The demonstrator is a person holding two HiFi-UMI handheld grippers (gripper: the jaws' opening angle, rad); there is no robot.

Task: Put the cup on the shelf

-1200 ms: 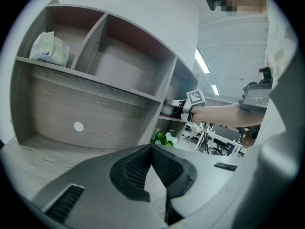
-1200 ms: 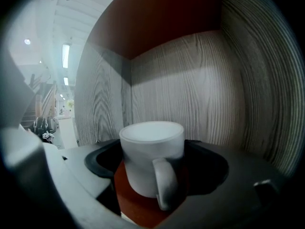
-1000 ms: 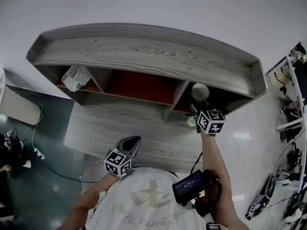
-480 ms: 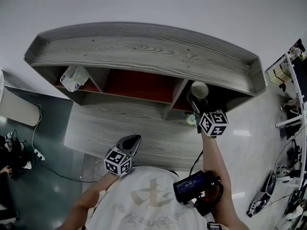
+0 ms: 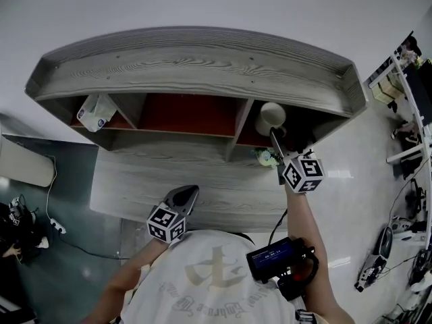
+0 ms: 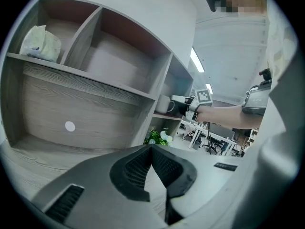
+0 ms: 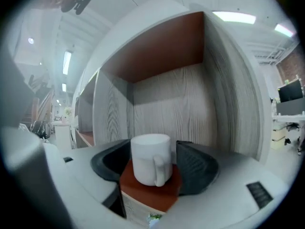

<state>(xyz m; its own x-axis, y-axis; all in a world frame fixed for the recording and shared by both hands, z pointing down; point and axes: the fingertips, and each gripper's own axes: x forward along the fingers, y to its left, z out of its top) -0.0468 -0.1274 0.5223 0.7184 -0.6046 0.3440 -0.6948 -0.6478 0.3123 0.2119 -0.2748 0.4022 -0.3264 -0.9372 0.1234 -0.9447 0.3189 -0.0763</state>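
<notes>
Shelf (image 5: 196,66): its right compartment holds the cup (image 7: 150,161). Right hand-held gripper (image 7: 153,151): jaws spread either side of the cup, just now narrowing, pads apparently clear of it. Left hand-held gripper (image 6: 151,151): jaws pressed together, empty. Cup: stands on the compartment's red floor, so placement looks done and only withdrawal seems left. Long axis vertical, mouth up, handle toward the right hand-held gripper.
</notes>
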